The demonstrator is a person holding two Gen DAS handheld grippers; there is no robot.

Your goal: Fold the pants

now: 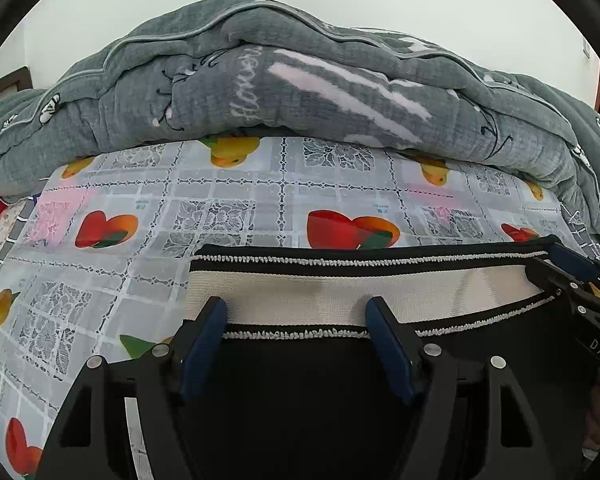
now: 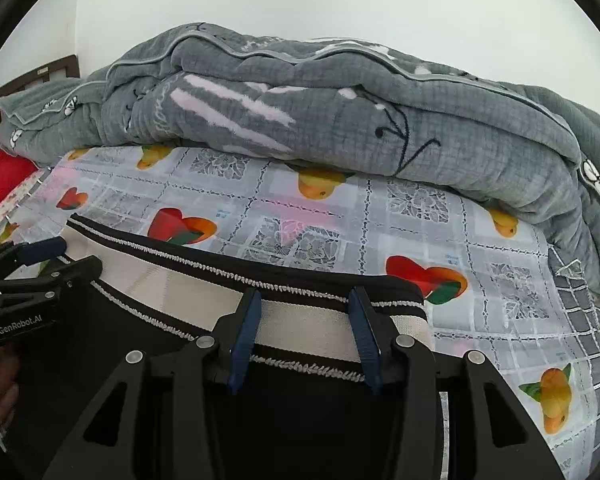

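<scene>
Black pants (image 1: 300, 392) lie flat on the bed with the cream waistband (image 1: 440, 288), edged in black-and-white trim, turned away from me. My left gripper (image 1: 296, 308) stands open over the waistband's left part, its blue pads (image 1: 204, 340) well apart and the cloth flat between them. My right gripper (image 2: 305, 300) is open over the waistband (image 2: 172, 292) near the right end, the pads not pressing the fabric. Each gripper shows at the edge of the other's view: the right gripper (image 1: 568, 272) and the left gripper (image 2: 56, 256).
A fruit-printed plastic cloth (image 1: 220, 200) covers the bed under the pants (image 2: 100, 352). A bulky grey quilt (image 1: 300, 80) is piled along the far side against a white wall. Something red (image 2: 4, 176) lies at the far left, by a dark headboard (image 2: 40, 76).
</scene>
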